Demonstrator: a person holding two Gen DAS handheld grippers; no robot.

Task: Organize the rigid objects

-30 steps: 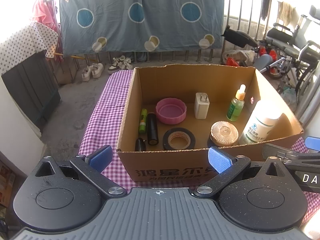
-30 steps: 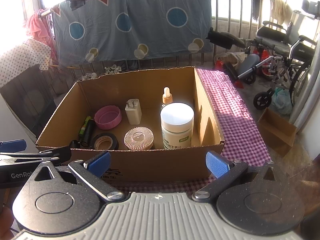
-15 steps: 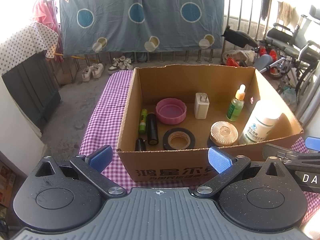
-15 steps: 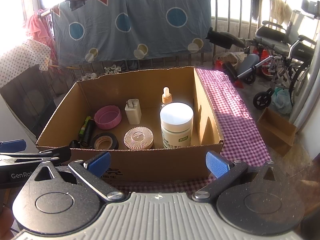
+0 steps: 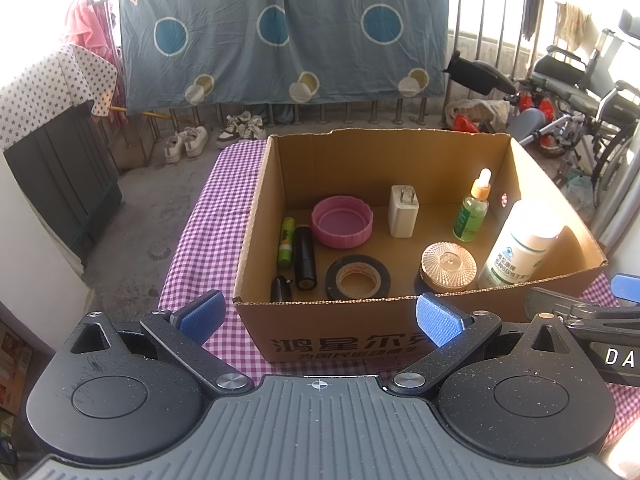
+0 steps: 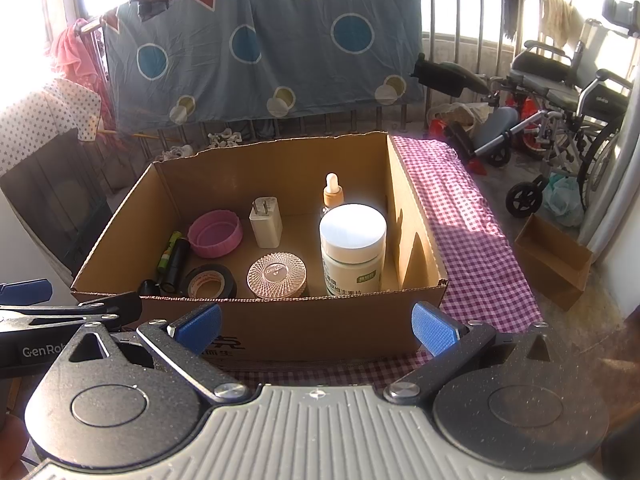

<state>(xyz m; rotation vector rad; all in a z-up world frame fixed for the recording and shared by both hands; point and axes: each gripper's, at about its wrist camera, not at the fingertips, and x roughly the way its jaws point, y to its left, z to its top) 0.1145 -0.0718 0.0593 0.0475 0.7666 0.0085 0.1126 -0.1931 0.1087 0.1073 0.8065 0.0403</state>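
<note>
A cardboard box (image 5: 344, 336) (image 6: 320, 328) stands on a purple checked tablecloth (image 5: 208, 216). Inside are a pink lid (image 5: 342, 221), a white charger (image 5: 403, 211), a green dropper bottle (image 5: 472, 214), a white jar (image 5: 520, 240) (image 6: 353, 248), a ribbed glass lid (image 5: 449, 261), black tape (image 5: 357, 278), a black cylinder (image 5: 304, 257) and a green tube (image 5: 286, 240). My left gripper (image 5: 318, 318) is open and empty before the box's near wall. My right gripper (image 6: 316, 326) is open and empty beside it.
A blue patterned sheet (image 5: 280, 32) hangs on the railing behind. A wheelchair (image 6: 560, 92) and a small cardboard box (image 6: 554, 260) are on the floor to the right. A dark cabinet (image 5: 60, 176) and shoes (image 5: 188, 142) are to the left.
</note>
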